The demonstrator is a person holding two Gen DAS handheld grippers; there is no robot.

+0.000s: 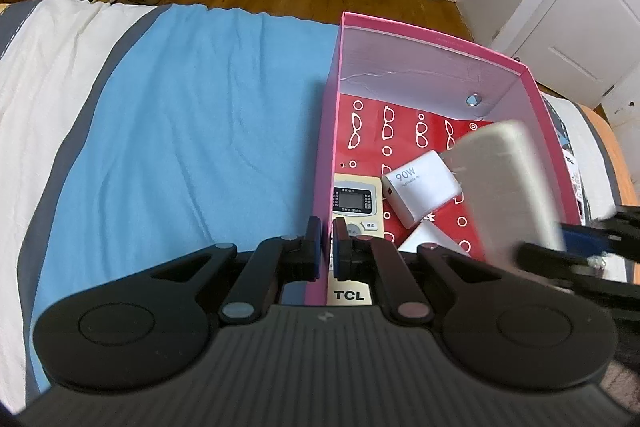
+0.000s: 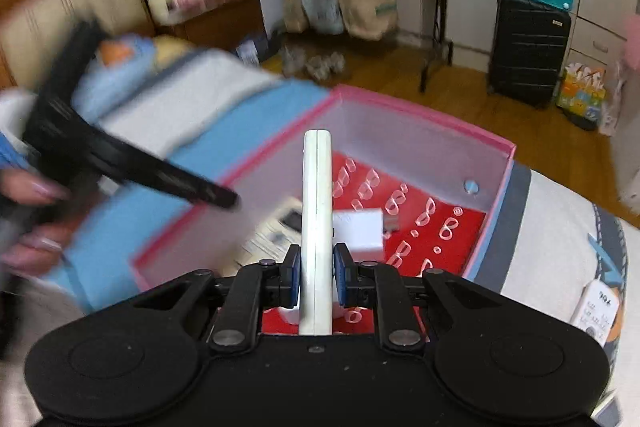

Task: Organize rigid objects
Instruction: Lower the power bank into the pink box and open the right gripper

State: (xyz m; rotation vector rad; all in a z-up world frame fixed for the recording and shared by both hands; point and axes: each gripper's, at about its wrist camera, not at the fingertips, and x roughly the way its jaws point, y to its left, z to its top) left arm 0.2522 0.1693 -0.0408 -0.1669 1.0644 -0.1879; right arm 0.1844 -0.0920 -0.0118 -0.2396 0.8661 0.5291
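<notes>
My right gripper (image 2: 316, 267) is shut on a cream-white remote (image 2: 316, 211), held edge-on above the open pink box (image 2: 420, 115). From the left wrist this remote (image 1: 504, 187) is a blurred slab over the box's right half, with the right gripper (image 1: 560, 247) behind it. On the box's red, glasses-printed floor lie a TCL remote (image 1: 352, 203), a white 90W charger (image 1: 420, 195) and another white item (image 1: 424, 243). My left gripper (image 1: 327, 247) is shut on the box's left wall (image 1: 332, 147). The right wrist view shows it blurred, held by a hand (image 2: 28, 191).
The box sits on a bed covered by a blue blanket (image 1: 200, 127) and a white quilt (image 1: 48, 75). Another remote (image 2: 596, 311) lies on the bed right of the box. A black suitcase (image 2: 528, 47), bags and shoes stand on the wooden floor beyond.
</notes>
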